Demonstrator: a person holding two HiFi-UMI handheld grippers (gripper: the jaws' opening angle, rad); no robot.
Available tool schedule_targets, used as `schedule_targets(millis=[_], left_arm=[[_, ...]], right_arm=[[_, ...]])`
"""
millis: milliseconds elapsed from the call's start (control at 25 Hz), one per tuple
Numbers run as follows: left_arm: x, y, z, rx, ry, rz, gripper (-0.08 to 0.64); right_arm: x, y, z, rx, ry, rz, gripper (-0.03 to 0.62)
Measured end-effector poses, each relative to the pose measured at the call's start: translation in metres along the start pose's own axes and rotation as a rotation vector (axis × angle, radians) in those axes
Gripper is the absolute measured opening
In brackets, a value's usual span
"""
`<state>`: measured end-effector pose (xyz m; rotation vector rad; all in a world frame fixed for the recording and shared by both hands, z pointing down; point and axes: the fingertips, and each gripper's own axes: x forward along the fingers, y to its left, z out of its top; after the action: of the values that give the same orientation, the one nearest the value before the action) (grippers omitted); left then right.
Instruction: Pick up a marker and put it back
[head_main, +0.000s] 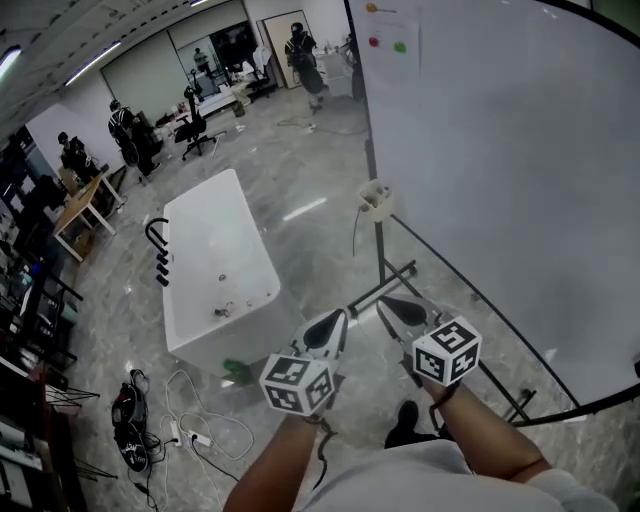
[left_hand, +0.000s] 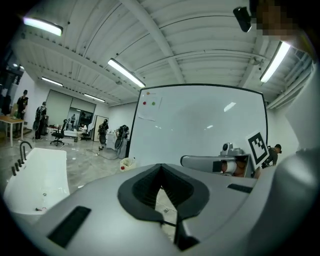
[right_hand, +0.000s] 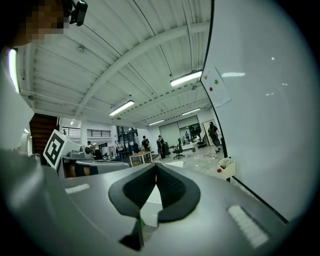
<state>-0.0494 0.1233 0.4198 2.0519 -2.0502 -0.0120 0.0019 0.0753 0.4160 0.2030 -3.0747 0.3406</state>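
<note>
A small white holder (head_main: 377, 199) hangs at the left edge of the big whiteboard (head_main: 500, 180). It also shows in the left gripper view (left_hand: 127, 163) and the right gripper view (right_hand: 226, 167), with something red in it; I cannot make out single markers. Both grippers are held side by side in the air, well short of the board. My left gripper (head_main: 335, 320) (left_hand: 161, 166) is shut with nothing between its jaws. My right gripper (head_main: 388, 306) (right_hand: 156, 165) is likewise shut and empty.
A white bathtub (head_main: 220, 270) stands on the floor to the left. Cables (head_main: 190, 425) and a dark bag (head_main: 128, 412) lie near it. The whiteboard's black stand legs (head_main: 395, 285) run across the floor below the grippers. People, desks and chairs are far back.
</note>
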Motion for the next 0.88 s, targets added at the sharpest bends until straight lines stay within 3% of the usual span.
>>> schedule_targets(millis=[160, 440, 880], left_arm=[[0.074, 0.024, 0.018, -0.013, -0.021, -0.003, 0.002], [0.163, 0.066, 0.039, -0.048, -0.028, -0.009, 0.002], [0.310, 0.150, 0.045, -0.043, 0.015, -0.116, 0.002]], right_arm=[[0.030, -0.070, 0.012, -0.006, 0.024, 0.013, 0.003], [0.076, -0.156, 0.019, 0.004, 0.071, 0.035, 0.009], [0.180, -0.305, 0.019, 0.072, 0.092, -0.079, 0.045]])
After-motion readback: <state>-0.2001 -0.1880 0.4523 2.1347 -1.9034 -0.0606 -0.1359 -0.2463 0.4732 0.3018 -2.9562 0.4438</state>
